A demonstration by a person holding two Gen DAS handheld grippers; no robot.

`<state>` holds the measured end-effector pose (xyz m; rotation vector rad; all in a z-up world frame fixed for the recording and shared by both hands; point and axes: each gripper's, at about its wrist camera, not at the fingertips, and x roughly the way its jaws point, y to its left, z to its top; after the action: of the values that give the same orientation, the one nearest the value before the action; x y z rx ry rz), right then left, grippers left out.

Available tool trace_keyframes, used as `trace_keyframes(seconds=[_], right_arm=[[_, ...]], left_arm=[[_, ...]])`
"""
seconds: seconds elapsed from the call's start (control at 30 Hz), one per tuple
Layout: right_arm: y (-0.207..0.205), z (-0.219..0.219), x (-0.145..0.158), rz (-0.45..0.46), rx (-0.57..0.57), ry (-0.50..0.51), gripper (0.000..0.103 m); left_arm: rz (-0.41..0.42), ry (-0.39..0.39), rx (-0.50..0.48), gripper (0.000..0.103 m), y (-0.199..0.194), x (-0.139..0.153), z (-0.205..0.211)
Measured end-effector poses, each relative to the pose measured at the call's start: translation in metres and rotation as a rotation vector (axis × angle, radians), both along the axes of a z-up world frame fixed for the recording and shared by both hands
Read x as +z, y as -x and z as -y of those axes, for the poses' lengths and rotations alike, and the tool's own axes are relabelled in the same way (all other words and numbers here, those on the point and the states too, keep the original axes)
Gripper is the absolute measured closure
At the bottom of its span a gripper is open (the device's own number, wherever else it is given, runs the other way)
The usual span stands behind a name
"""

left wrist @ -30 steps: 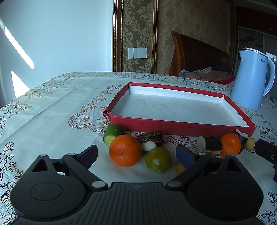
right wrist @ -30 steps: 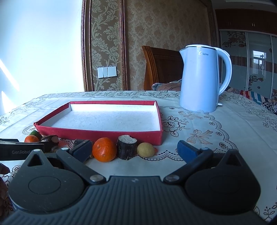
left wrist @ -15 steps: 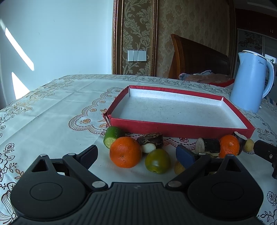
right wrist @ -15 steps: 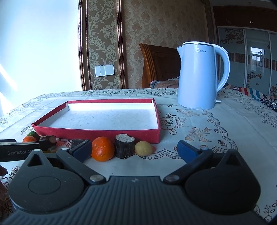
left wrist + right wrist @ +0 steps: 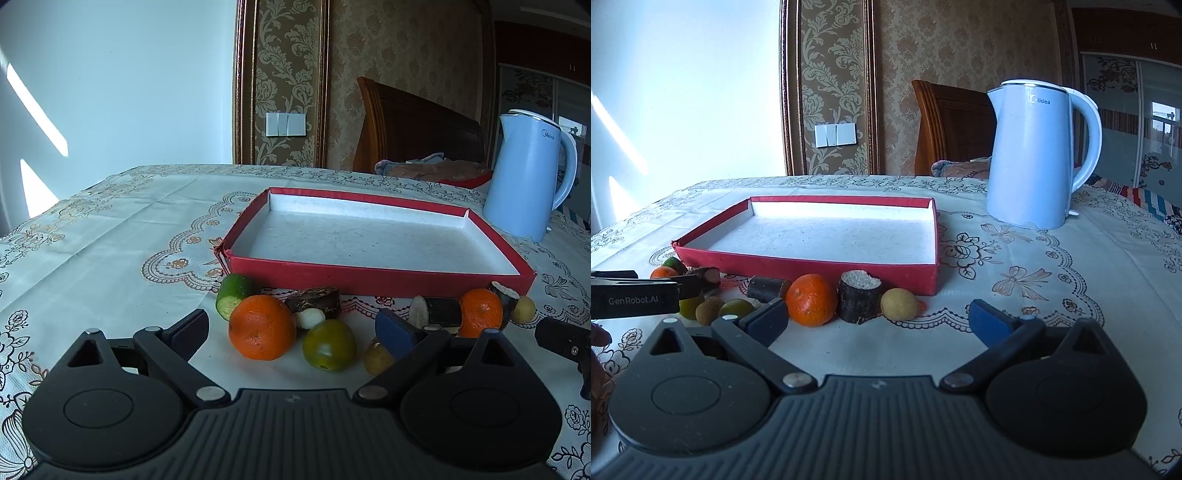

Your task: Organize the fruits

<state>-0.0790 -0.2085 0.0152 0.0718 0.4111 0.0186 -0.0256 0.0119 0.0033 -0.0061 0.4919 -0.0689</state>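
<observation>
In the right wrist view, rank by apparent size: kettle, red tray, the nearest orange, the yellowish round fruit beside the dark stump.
1. Shallow red cardboard tray
2. Pale blue electric kettle, close behind
3. Orange mandarin
4. Small yellowish round fruit

A white wall (image 5: pixel 129 85) has bright patches of sun on it. Next to it is brown wallpaper with leafy patterns (image 5: pixel 834 74) and a white light switch (image 5: pixel 285 124). A dark wooden headboard (image 5: pixel 417 129) stands behind the desk. The desk wears a lacy flowered cloth (image 5: pixel 110 236).
</observation>
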Motion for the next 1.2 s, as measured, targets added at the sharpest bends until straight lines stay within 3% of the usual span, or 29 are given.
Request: trace_keyframes(seconds=[0.37,0.47,0.63,0.8,0.9,1.2], right_arm=[[-0.010,-0.004,-0.002,-0.061,0.022,0.016,0.004],[-0.011,-0.005,-0.003,-0.063,0.037,0.011,0.011],[-0.011,-0.009,-0.004,-0.061,0.070,0.007,0.012],[-0.013,-0.016,-0.005,-0.072,0.105,0.003,0.021],[-0.014,-0.021,-0.005,-0.076,0.127,0.003,0.035],[-0.014,-0.034,-0.003,-0.079,0.187,0.008,0.036]], left_arm=[[-0.018,-0.002,0.002,0.006,-0.003,-0.001,0.000],[-0.024,0.002,0.011,0.006,-0.004,-0.001,-0.001],[-0.035,0.011,0.010,0.006,-0.005,-0.002,-0.003],[-0.040,0.008,0.014,0.006,-0.005,-0.003,-0.003],[-0.038,0.015,0.020,0.006,-0.004,-0.002,-0.005],[-0.038,0.060,0.034,0.006,0.001,-0.001,-0.021]])
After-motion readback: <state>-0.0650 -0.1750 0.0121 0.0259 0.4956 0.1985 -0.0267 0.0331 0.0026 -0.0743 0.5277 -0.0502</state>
